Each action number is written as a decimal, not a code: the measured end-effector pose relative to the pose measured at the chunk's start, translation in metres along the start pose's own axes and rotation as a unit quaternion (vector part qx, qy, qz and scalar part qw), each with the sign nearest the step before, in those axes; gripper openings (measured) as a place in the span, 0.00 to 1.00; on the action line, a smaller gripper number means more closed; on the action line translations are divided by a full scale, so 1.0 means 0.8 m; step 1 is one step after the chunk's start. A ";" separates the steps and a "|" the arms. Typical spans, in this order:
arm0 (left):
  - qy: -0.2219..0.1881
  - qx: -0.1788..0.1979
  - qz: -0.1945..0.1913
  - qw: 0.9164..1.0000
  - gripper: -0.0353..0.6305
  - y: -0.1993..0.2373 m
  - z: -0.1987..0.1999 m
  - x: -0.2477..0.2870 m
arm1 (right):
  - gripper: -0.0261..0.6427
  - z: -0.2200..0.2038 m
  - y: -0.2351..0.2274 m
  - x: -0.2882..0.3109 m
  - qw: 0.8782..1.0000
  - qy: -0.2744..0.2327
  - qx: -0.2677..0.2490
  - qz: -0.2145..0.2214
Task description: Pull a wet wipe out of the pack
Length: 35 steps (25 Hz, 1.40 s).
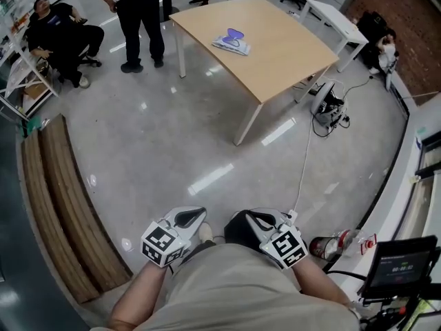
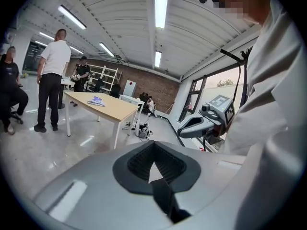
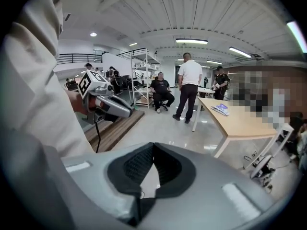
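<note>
Pale plastic with a purple patch on top, the wet wipe pack lies flat near the middle of the counter. I judge it light, soft and apt to slide, so one claw should pin its end while the other pinches the limp, damp wipe at that patch, which I take for the opening. My left claw and right claw are both closed tight on nothing, side by side at my waist, aimed forward and down, well short of the counter.

Bright ceiling strips — glare on floor, fisheye-warped edges.
</note>
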<state>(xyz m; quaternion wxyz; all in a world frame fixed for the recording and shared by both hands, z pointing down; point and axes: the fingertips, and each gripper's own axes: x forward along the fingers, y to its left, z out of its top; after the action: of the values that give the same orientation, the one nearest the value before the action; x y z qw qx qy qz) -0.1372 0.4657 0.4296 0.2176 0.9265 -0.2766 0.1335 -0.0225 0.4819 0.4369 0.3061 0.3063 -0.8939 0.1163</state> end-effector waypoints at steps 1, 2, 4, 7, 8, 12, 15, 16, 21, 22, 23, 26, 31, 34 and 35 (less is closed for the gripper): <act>-0.003 -0.002 -0.002 1.000 0.06 0.006 -0.001 -0.003 | 0.04 0.002 0.003 0.006 1.000 0.002 0.003 -0.002; -0.007 -0.004 -0.004 1.000 0.06 0.011 -0.001 -0.006 | 0.04 0.005 0.006 0.013 1.000 0.002 0.005 -0.003; -0.015 -0.006 -0.009 1.000 0.06 0.018 -0.001 -0.008 | 0.04 0.009 0.010 0.026 1.000 0.002 0.005 0.001; -0.020 -0.004 -0.003 1.000 0.06 0.039 -0.004 -0.004 | 0.04 0.011 0.006 0.053 1.000 -0.001 -0.003 0.013; -0.020 -0.003 0.002 1.000 0.06 0.049 -0.004 -0.001 | 0.04 0.013 0.002 0.063 1.000 -0.002 -0.006 0.018; -0.018 0.001 0.025 1.000 0.06 0.091 0.009 0.010 | 0.04 0.033 -0.025 0.096 0.999 -0.009 -0.022 0.033; -0.016 0.004 0.032 0.999 0.06 0.118 0.029 0.030 | 0.04 0.050 -0.062 0.113 0.999 -0.014 -0.024 0.035; -0.014 0.006 0.032 0.999 0.06 0.128 0.039 0.038 | 0.04 0.057 -0.076 0.119 0.999 -0.016 -0.023 0.035; -0.010 0.019 0.032 0.999 0.06 0.175 0.097 0.090 | 0.04 0.083 -0.153 0.143 0.999 -0.023 -0.022 0.038; -0.012 0.020 0.034 0.999 0.06 0.183 0.108 0.101 | 0.04 0.087 -0.170 0.148 0.999 -0.025 -0.021 0.038; -0.012 0.021 0.036 0.999 0.06 0.192 0.119 0.112 | 0.04 0.092 -0.186 0.153 0.999 -0.028 -0.019 0.039; -0.010 0.026 0.039 0.999 0.06 0.216 0.148 0.144 | 0.04 0.106 -0.231 0.166 0.998 -0.039 -0.013 0.044; 0.001 0.032 0.040 0.999 0.06 0.245 0.176 0.206 | 0.04 0.114 -0.302 0.183 0.998 -0.045 -0.025 0.048; -0.004 0.033 0.051 0.998 0.06 0.269 0.189 0.234 | 0.04 0.113 -0.332 0.198 0.997 -0.046 -0.041 0.048; -0.008 0.031 0.056 0.998 0.06 0.279 0.197 0.242 | 0.04 0.114 -0.343 0.204 0.997 -0.046 -0.042 0.049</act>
<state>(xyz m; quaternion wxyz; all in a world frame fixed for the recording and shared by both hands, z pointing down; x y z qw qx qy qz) -0.0873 0.1344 0.4374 0.1786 0.9168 -0.3255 0.1468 0.0020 0.1526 0.4713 0.2706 0.2540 -0.9252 0.0795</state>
